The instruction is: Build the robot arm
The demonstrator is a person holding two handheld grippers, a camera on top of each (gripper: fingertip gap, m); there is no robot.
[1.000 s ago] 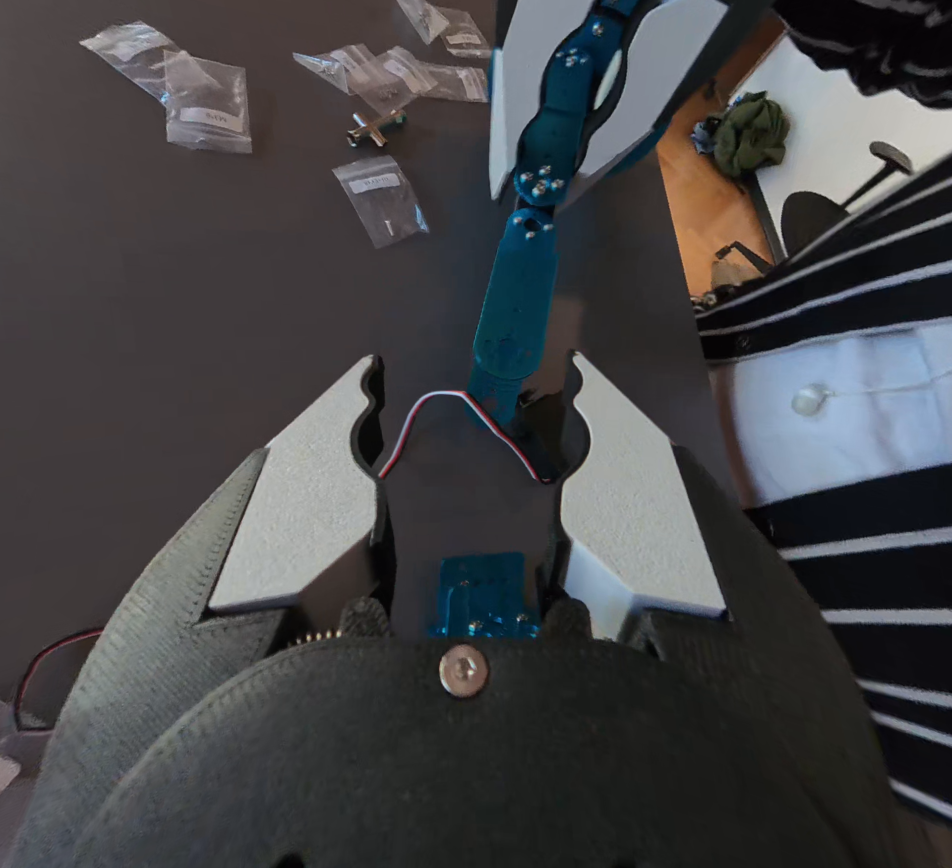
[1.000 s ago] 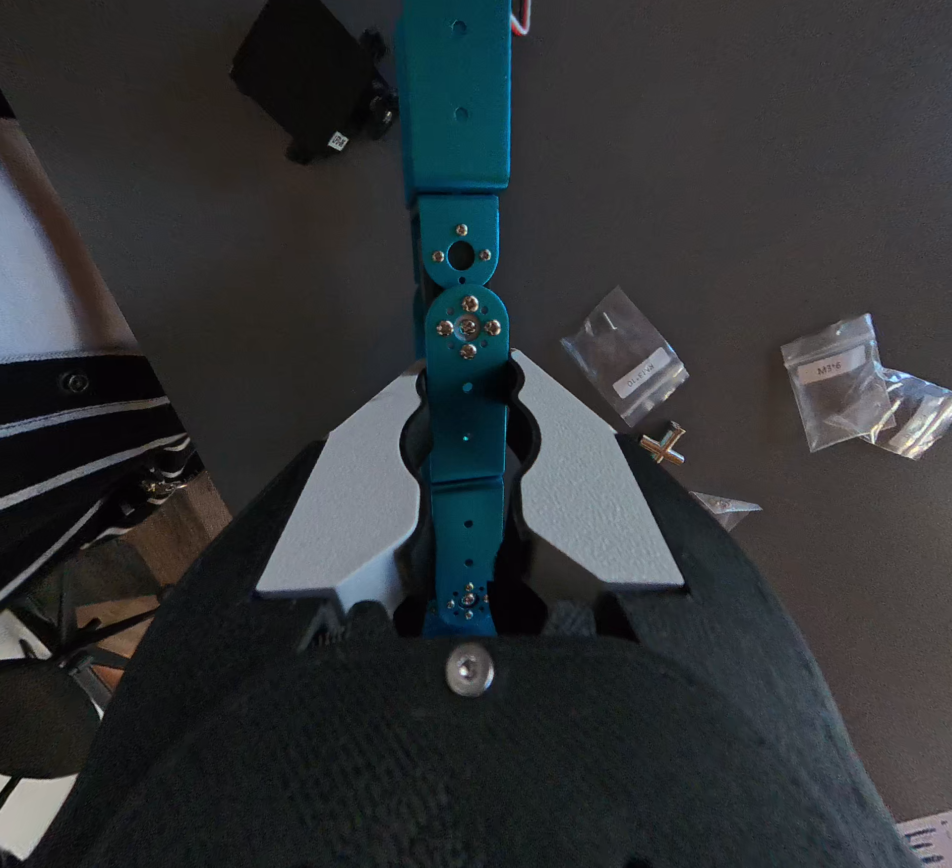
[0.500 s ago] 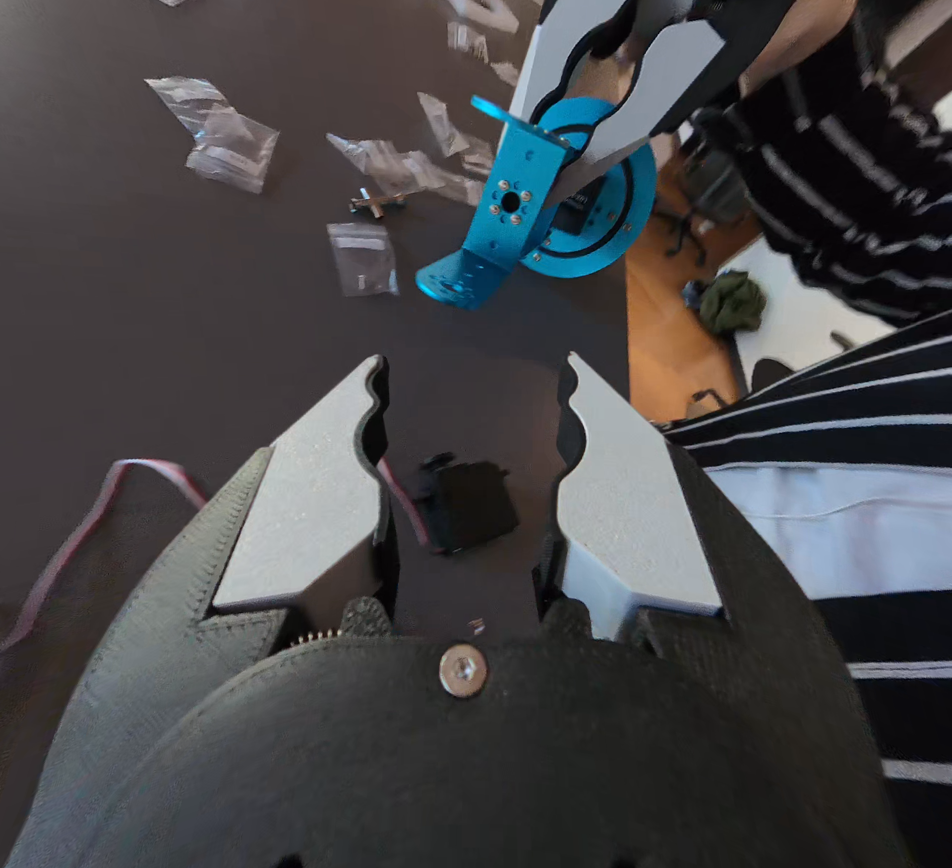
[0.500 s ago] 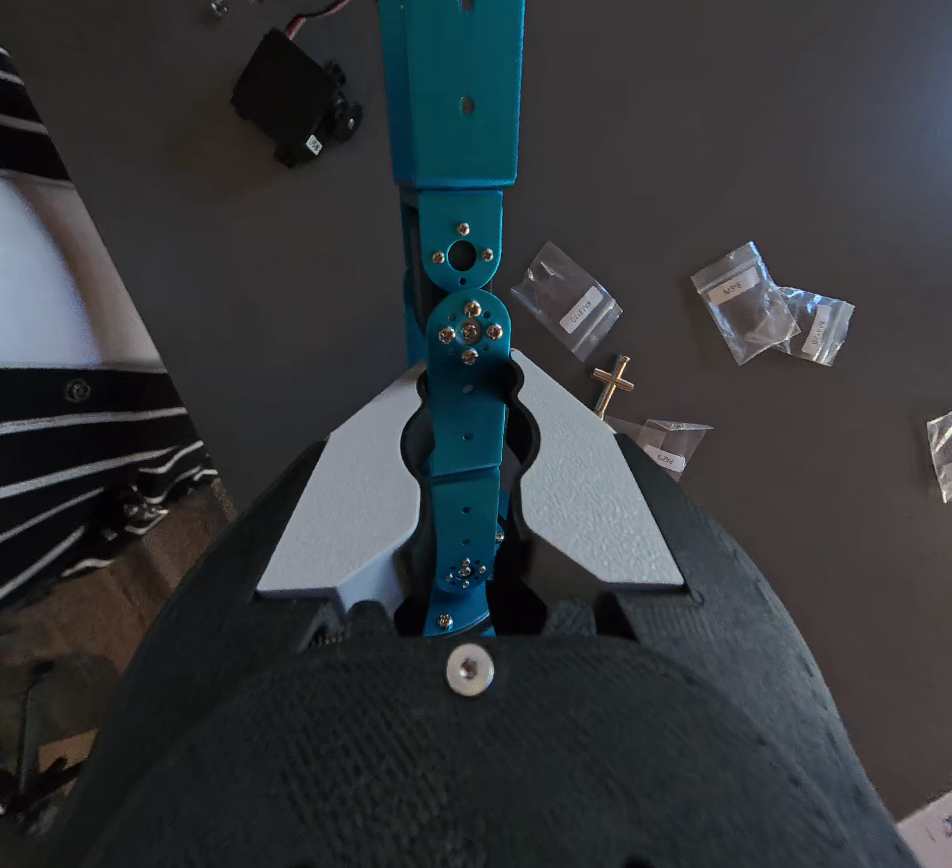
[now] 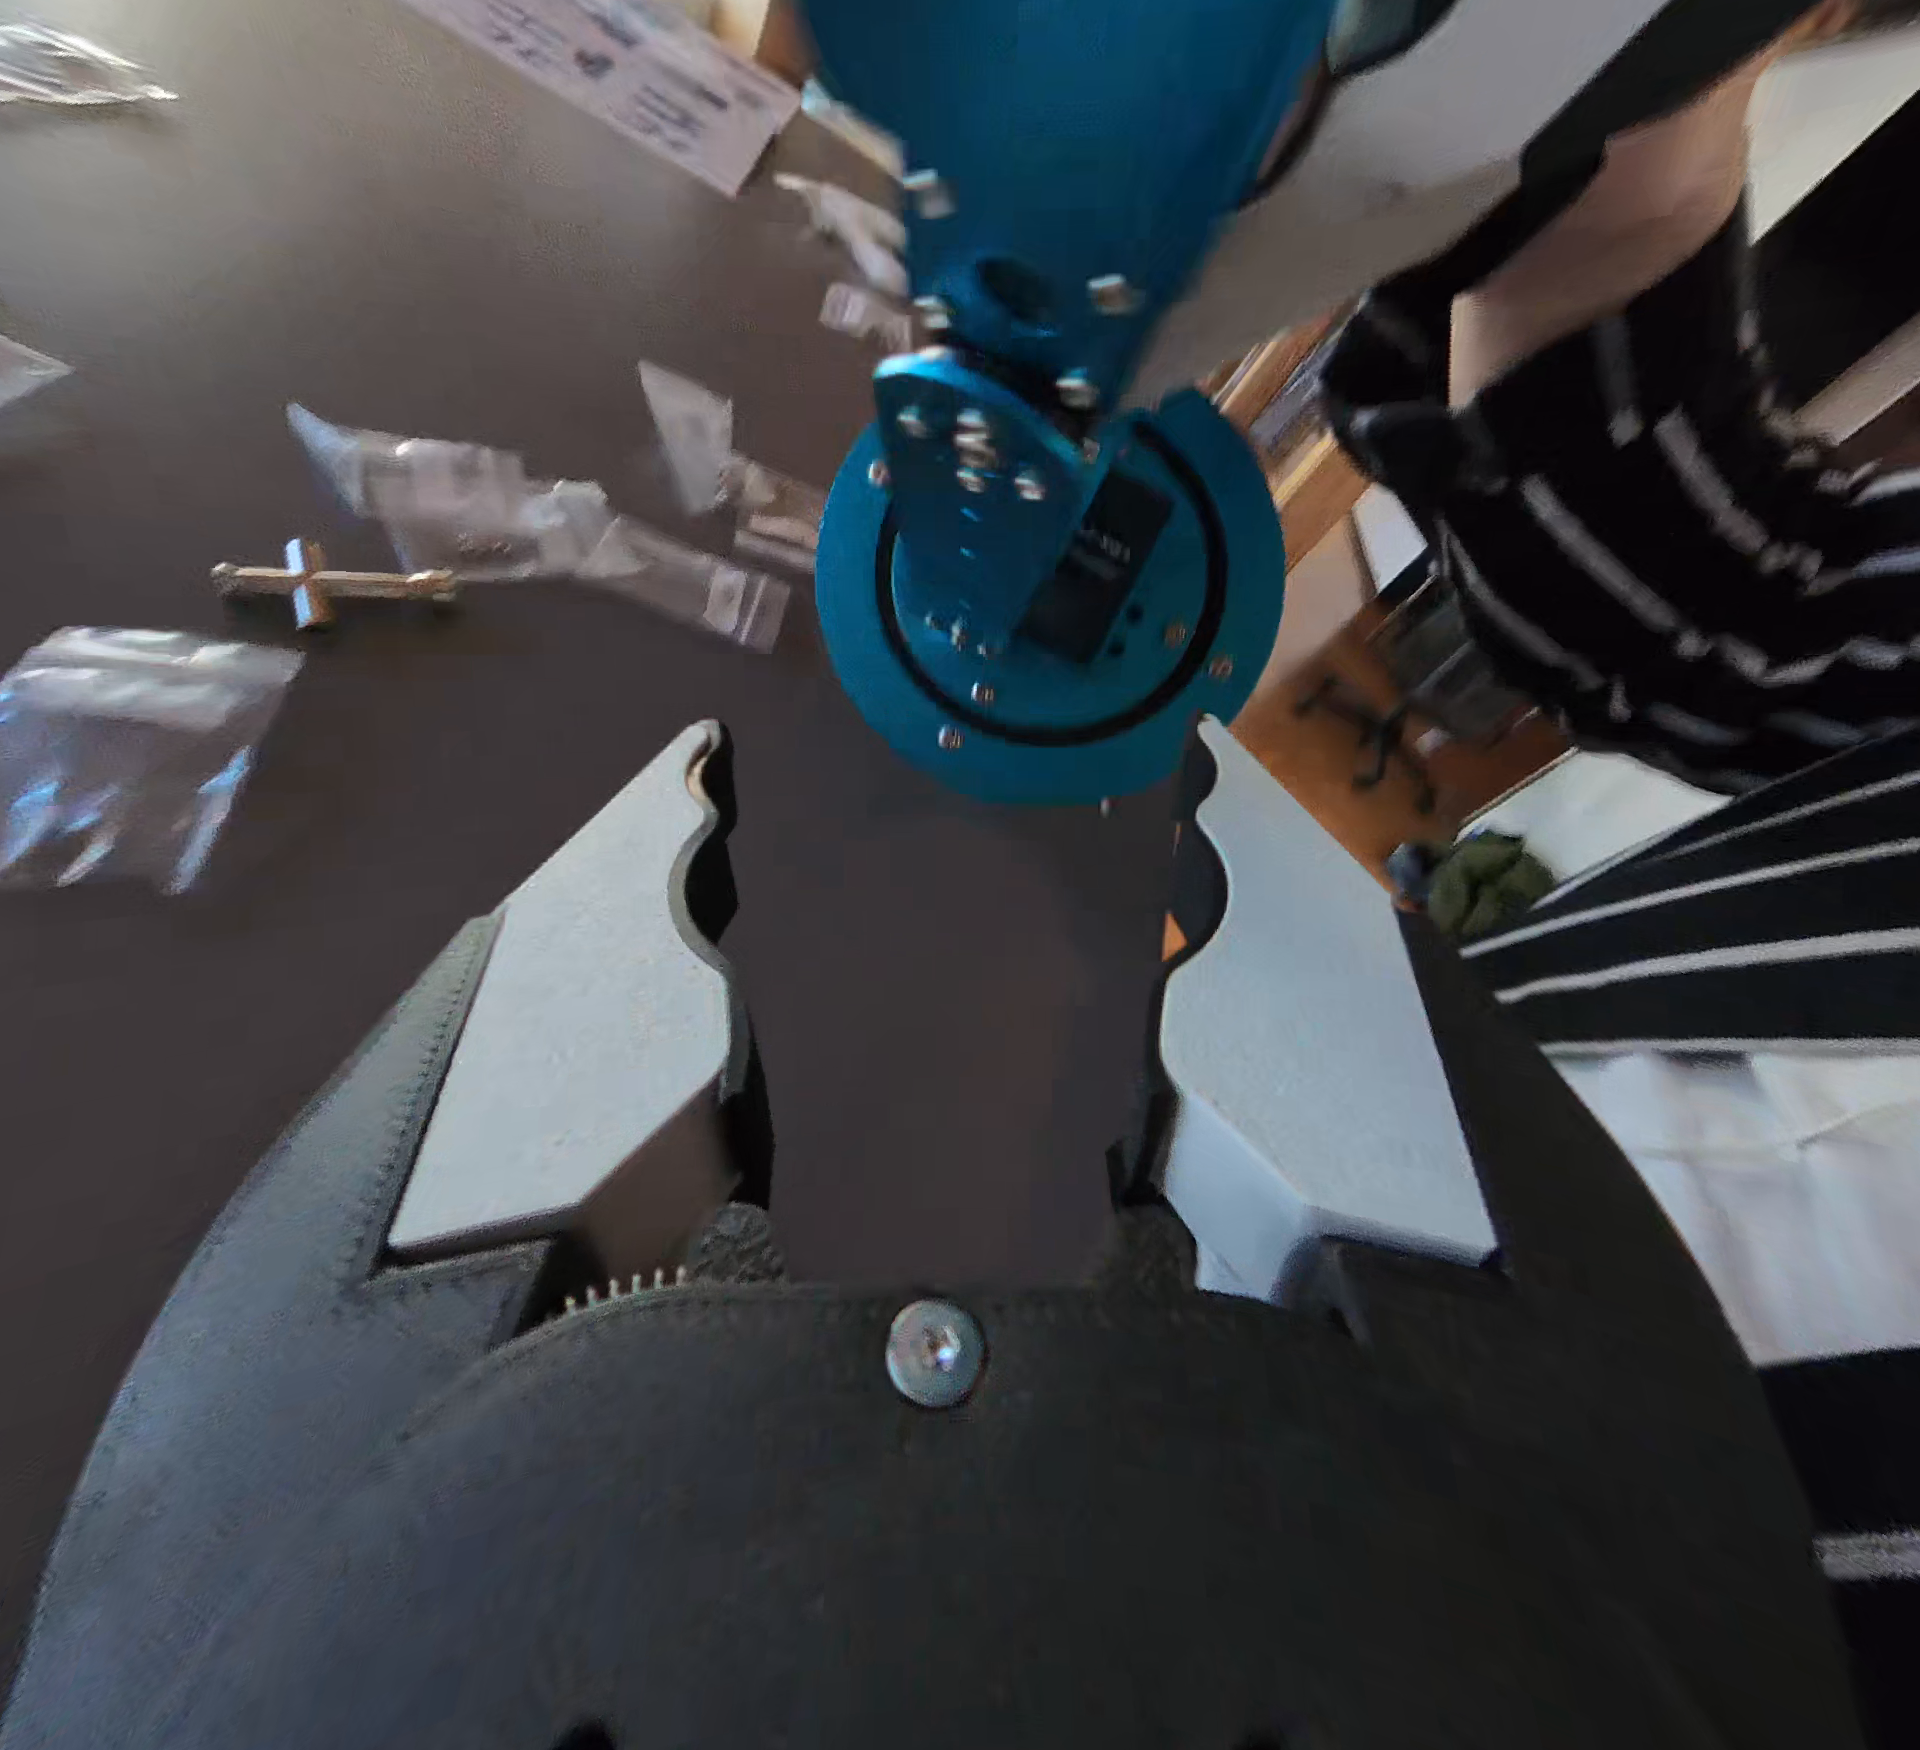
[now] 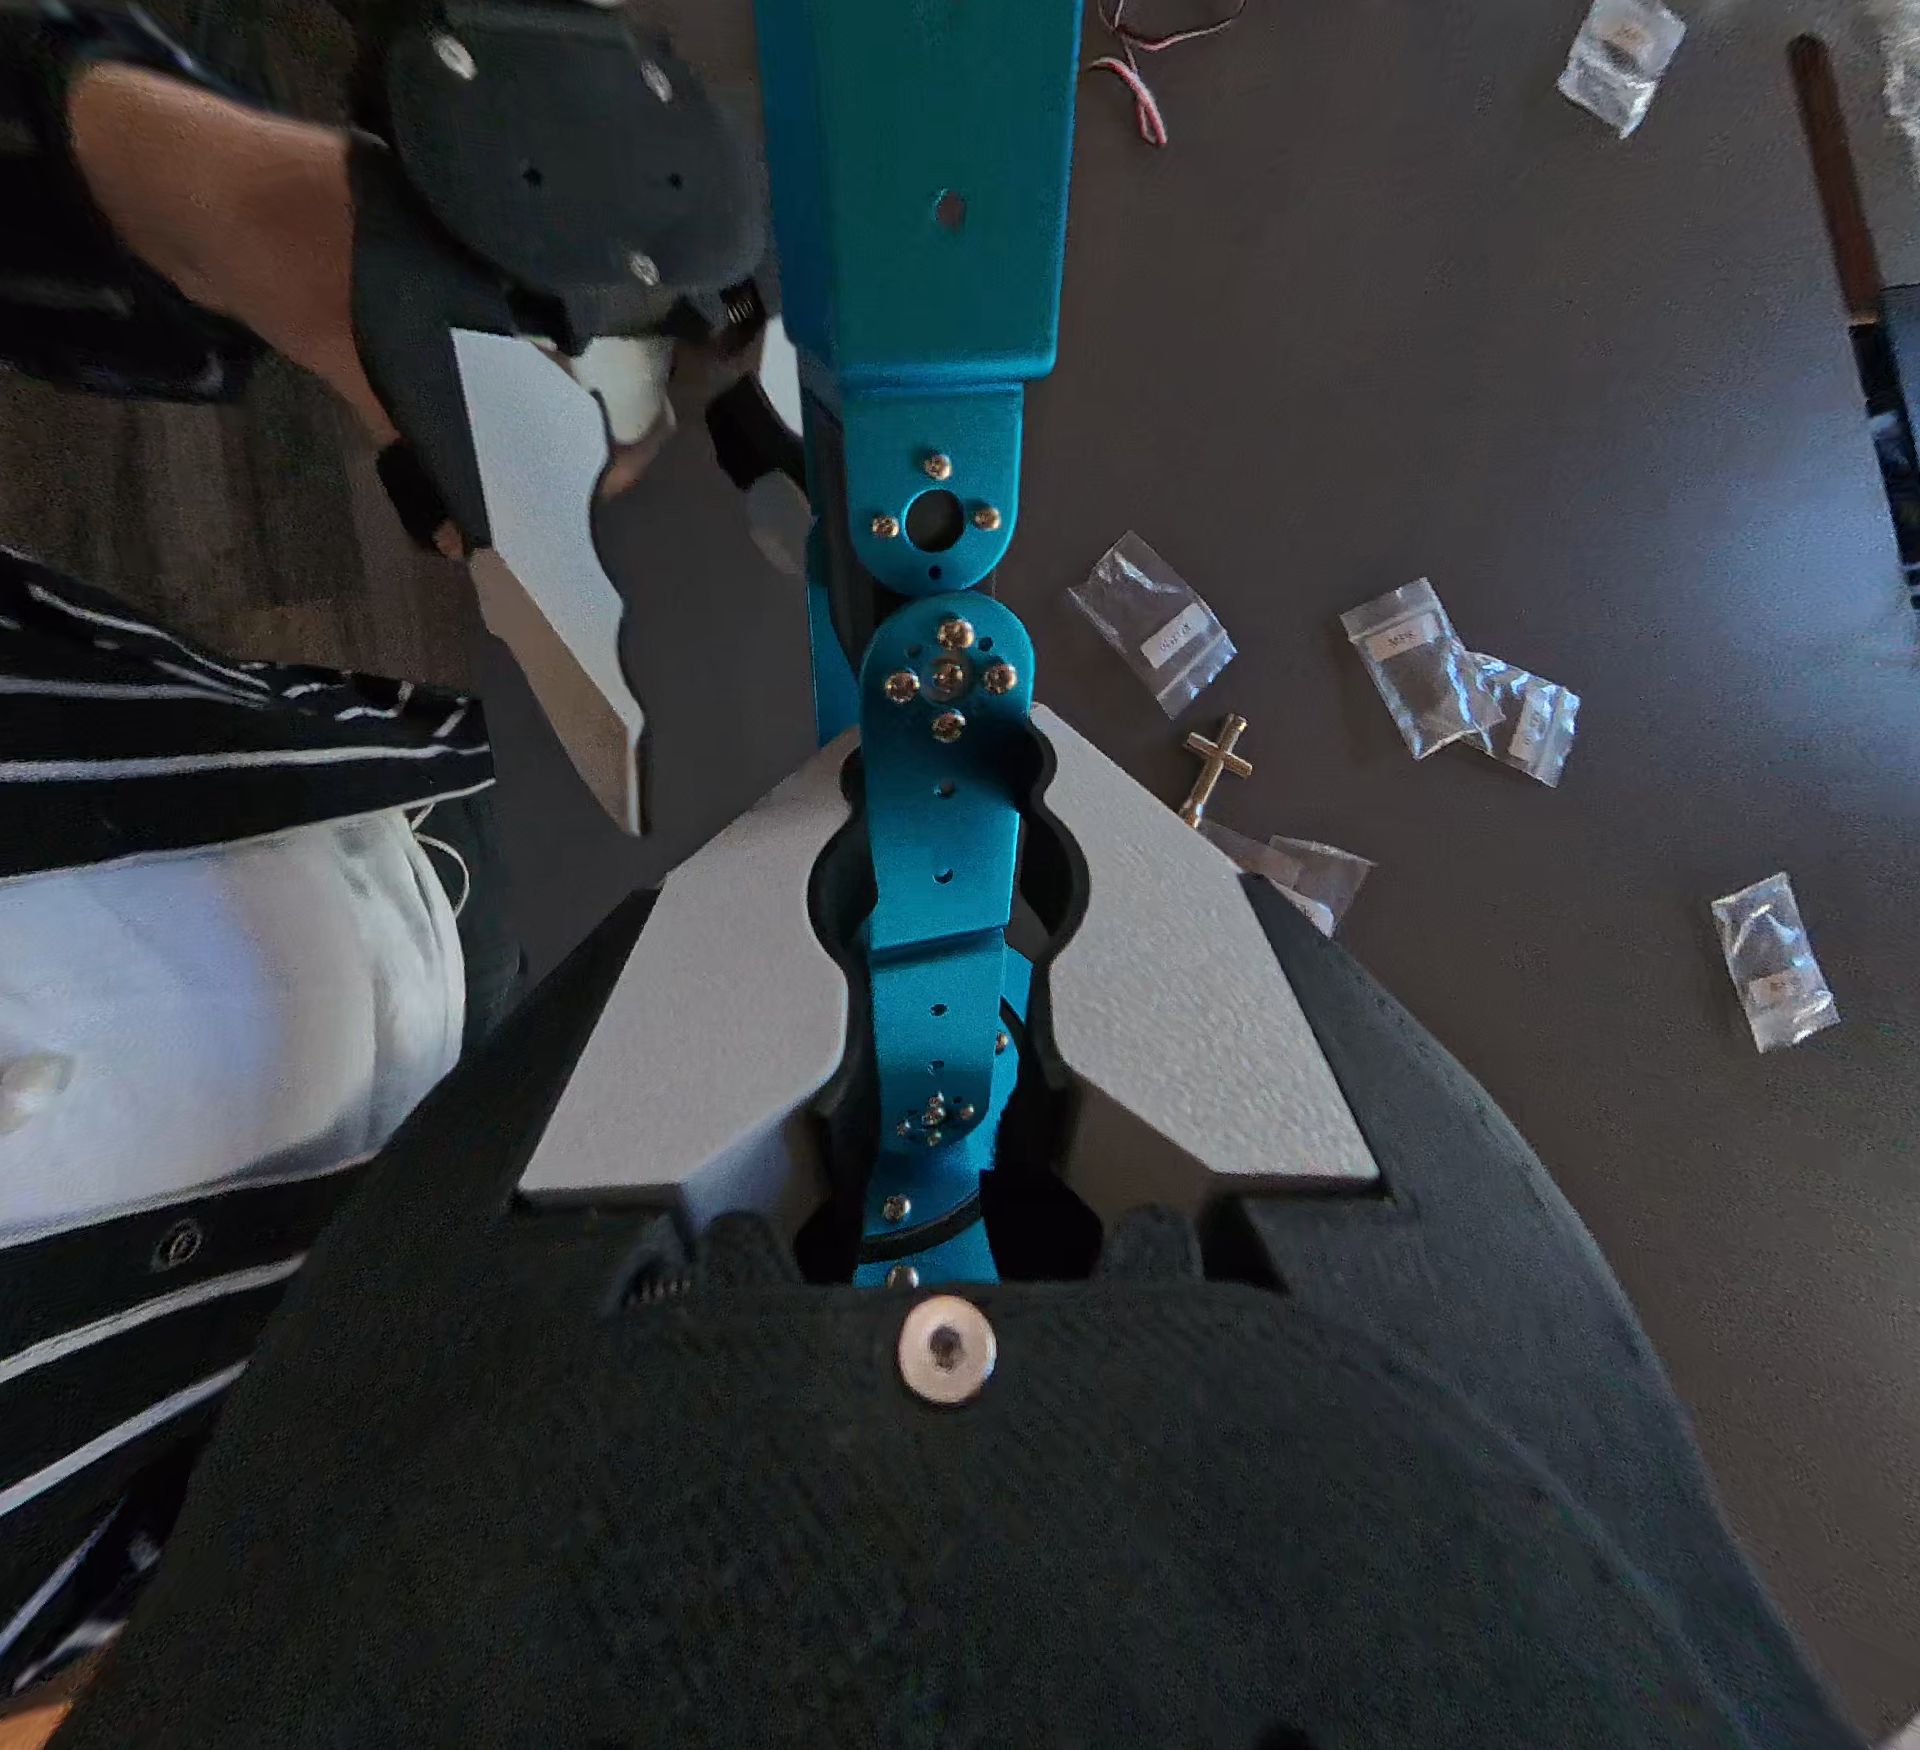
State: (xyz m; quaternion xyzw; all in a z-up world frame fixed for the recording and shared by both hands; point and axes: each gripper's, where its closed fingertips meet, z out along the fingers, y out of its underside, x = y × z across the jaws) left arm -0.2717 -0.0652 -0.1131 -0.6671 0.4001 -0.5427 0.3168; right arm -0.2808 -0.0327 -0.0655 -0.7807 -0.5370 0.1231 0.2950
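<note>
- Clamping blue servo-bracket arm (image 6: pixel 940 869) firmly in right gripper (image 6: pixel 945 796), above dark table (image 6: pixel 1455 350).
- Hanging left gripper (image 5: pixel 956 859) wide open, empty, just below round blue base (image 5: pixel 1049 661); best kept level.

Long blue metal bracket assembly (image 6: pixel 914 142) runs past the top edge; its lower end is hidden between the fingers. Small clear plastic bags (image 5: pixel 125 744) are motion-blurred, contents indiscernible.

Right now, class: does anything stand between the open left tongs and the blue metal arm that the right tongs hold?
Nothing visible does. The left tongs are open and empty, with only bare dark table between the fingers. The blue metal arm, clamped in the right tongs, hangs just beyond their tips.
</note>
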